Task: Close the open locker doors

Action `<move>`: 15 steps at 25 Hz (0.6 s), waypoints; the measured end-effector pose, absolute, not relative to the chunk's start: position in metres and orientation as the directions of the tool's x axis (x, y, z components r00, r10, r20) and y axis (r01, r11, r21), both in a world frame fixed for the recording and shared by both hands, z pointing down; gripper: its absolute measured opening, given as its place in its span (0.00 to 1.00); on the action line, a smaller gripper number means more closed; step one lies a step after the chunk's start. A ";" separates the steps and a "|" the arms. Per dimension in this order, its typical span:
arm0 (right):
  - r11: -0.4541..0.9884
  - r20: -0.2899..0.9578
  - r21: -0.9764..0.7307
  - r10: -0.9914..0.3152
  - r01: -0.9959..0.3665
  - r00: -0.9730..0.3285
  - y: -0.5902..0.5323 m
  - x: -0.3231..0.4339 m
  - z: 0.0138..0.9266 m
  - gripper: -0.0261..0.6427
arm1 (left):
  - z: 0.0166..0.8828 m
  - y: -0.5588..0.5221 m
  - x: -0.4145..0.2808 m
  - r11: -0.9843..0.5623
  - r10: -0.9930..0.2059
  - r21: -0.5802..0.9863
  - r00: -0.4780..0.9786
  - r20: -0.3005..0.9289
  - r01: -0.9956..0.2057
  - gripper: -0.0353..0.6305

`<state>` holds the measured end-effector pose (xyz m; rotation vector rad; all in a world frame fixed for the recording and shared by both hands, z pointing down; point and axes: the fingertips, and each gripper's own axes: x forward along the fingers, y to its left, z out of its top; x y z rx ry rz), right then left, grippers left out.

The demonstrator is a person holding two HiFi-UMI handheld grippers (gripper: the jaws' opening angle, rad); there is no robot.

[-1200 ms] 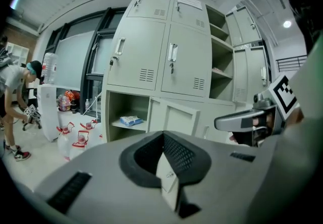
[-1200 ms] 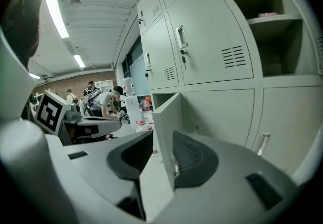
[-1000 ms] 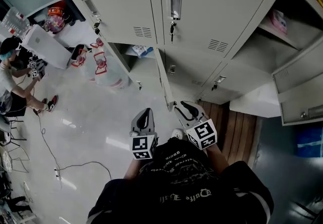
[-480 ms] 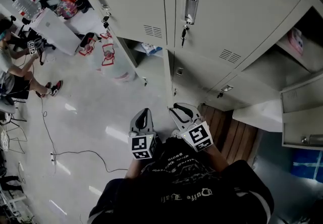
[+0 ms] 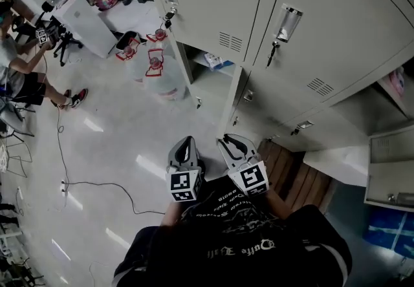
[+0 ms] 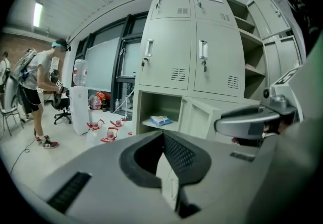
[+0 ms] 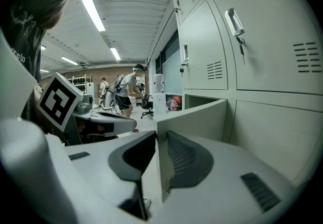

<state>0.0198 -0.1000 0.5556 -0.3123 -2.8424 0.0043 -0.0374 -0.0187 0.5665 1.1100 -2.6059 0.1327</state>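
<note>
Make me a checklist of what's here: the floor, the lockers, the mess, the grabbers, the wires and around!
Surface: pale shiny floor; no table.
Job's things: bottom locker door open, a packet inside; another open door at far right.
Clutter: water jugs on the floor.
Grippers: left gripper shut, empty; right gripper closing around the bottom locker door's edge, not pinching yet.
Cables: one black cable across the floor.
Surroundings: a person at the left.

Workplace locker area: grey lockers [image 5: 310,27], water dispenser [image 5: 84,17].
</note>
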 end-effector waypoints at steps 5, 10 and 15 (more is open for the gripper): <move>0.969 0.273 -0.043 0.244 0.242 -0.931 -0.078 -0.010 0.553 0.15 | 0.564 0.002 -0.060 0.723 -0.662 0.028 -0.681 0.312 -0.690 0.06; 0.962 0.254 -0.050 0.273 0.270 -0.928 -0.061 -0.041 0.551 0.14 | 0.563 0.014 -0.079 0.737 -0.649 0.027 -0.695 0.311 -0.676 0.06; 0.967 0.260 -0.042 0.252 0.250 -0.932 -0.049 -0.071 0.548 0.14 | 0.559 0.026 -0.104 0.744 -0.643 0.027 -0.704 0.302 -0.668 0.06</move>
